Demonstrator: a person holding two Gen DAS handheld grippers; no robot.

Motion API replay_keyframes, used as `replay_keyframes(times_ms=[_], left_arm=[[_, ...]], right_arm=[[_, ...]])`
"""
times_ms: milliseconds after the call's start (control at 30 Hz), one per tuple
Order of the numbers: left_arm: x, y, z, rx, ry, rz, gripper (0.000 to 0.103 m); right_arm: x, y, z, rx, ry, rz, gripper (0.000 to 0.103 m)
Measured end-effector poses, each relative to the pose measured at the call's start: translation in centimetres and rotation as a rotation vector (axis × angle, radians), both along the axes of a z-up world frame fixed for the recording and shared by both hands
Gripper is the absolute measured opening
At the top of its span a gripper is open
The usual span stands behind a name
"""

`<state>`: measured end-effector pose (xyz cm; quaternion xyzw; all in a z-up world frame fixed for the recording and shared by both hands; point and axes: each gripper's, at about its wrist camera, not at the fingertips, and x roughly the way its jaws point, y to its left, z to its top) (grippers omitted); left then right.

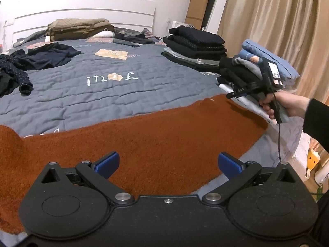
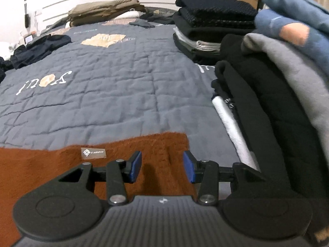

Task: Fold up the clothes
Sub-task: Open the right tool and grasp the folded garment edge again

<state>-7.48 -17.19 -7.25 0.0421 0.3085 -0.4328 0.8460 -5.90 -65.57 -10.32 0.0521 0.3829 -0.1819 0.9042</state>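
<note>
Over rust garment — empty parted jaws

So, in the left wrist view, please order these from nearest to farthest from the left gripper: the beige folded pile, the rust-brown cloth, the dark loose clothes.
1. rust-brown cloth, just ahead of the left gripper
2. dark loose clothes, far left on the quilt
3. beige folded pile, by the headboard

Rust-brown fleece garment lies spread flat across near edge of bed, small white label facing up. Two folded stacks at right: dark pile behind, mixed pile (blue on top) nearer. Unfolded dark clothes crumpled far left.
</note>
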Motion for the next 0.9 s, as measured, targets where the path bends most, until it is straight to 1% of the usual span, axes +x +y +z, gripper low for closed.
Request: replay_keyframes(times_ms=[100, 200, 267, 300, 333, 400, 433, 467, 567, 700, 767, 900], left_arm=[[0.1, 0.1, 0.0, -0.005, 0.007, 0.002, 0.103], [0.0, 0.1, -0.1, 0.001, 0.009, 0.0, 0.103], [0.0, 0.0, -0.1, 0.01, 0.008, -0.004, 0.103], [0.0, 0.0, -0.1, 0.011, 0.008, -0.003, 0.103], [0.0, 0.1, 0.0, 0.009, 0.009, -0.001, 0.103], [0.0, 0.1, 0.1, 0.003, 0.012, 0.001, 0.103], [0.1, 0.2, 0.1, 0.002, 0.012, 0.002, 0.103], [0.1, 0.2, 0.2, 0.0, 0.01, 0.004, 0.103], [0.3, 0.4, 0.2, -0.003, 0.014, 0.017, 0.103], [0.4, 0.8, 0.4, -0.015, 0.012, 0.027, 0.103], [0.4, 0.9, 0.6, -0.02, 0.008, 0.03, 0.103], [0.6, 0.9, 0.5, -0.014, 0.003, 0.038, 0.103]], right_arm=[[1.0, -0.2, -0.5, -0.003, 0.016, 0.009, 0.044], [2.0, -0.3, -1.3, 0.02, 0.04, 0.022, 0.044], [2.7, -0.3, -2.0, 0.031, 0.079, 0.02, 0.044], [2.7, -0.3, -2.1, 0.039, 0.077, 0.015, 0.043], [2.7, -0.2, -2.3, 0.048, 0.07, 0.011, 0.04], [2.6, -0.4, -2.2, 0.077, 0.055, -0.003, 0.029], [2.6, -0.5, -2.2, 0.096, 0.047, -0.013, 0.01], [2.4, -0.6, -2.0, 0.103, 0.032, -0.024, 0.008], [1.9, -0.6, -1.0, 0.115, -0.013, -0.054, 0.007], [0.8, -1.5, 0.8, 0.08, -0.122, -0.136, 0.006], [0.8, -2.2, 1.3, 0.069, -0.157, -0.171, 0.006], [1.7, -3.3, 0.4, 0.063, -0.135, -0.217, 0.007]])
